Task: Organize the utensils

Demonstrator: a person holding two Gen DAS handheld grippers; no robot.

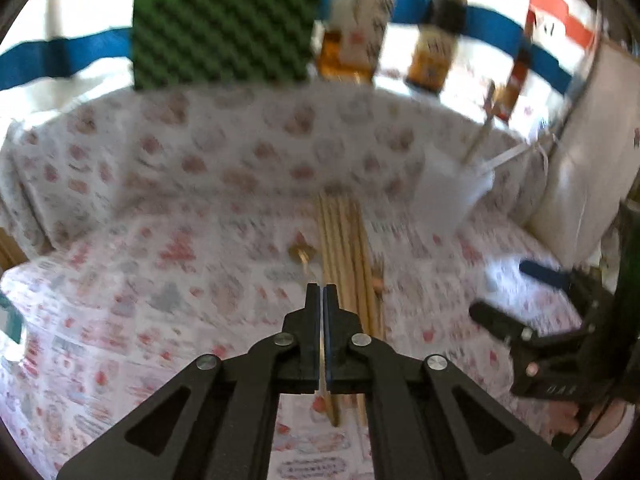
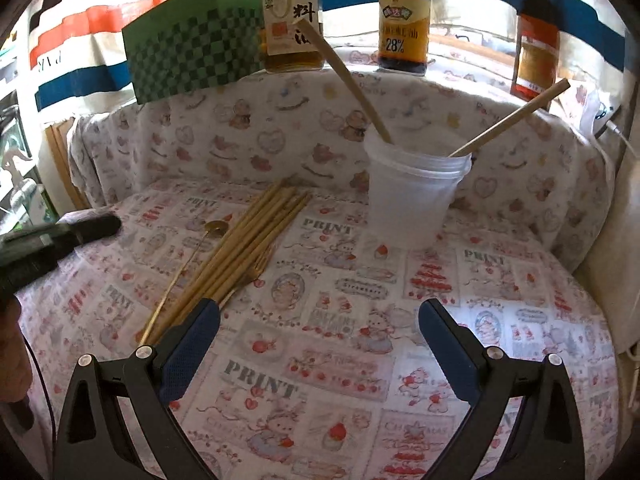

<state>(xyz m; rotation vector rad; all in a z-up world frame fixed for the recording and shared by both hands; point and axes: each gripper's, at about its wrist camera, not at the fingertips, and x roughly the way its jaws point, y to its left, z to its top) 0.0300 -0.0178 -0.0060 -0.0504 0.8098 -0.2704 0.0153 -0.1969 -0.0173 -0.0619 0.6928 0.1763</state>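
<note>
Left tongs [image 1: 322,292] pressed together, pinching thin gold spoon [image 1: 303,255] handle, above chopsticks [image 2: 248,236]. Right tongs [image 2: 320,320] spread, w/ nothing between, over tabletop [image 2: 360,360], near cup [image 2: 412,200].

A table under a printed cloth [image 2: 320,360] carries loose chopsticks [image 2: 248,248], a slim gold spoon [image 2: 188,264] and a translucent cup [image 2: 412,196]

Chopsticks [image 2: 248,240] left of cup [image 2: 412,196], two sticks [image 2: 352,84] in cup, bottles [image 2: 404,32] behind
</note>
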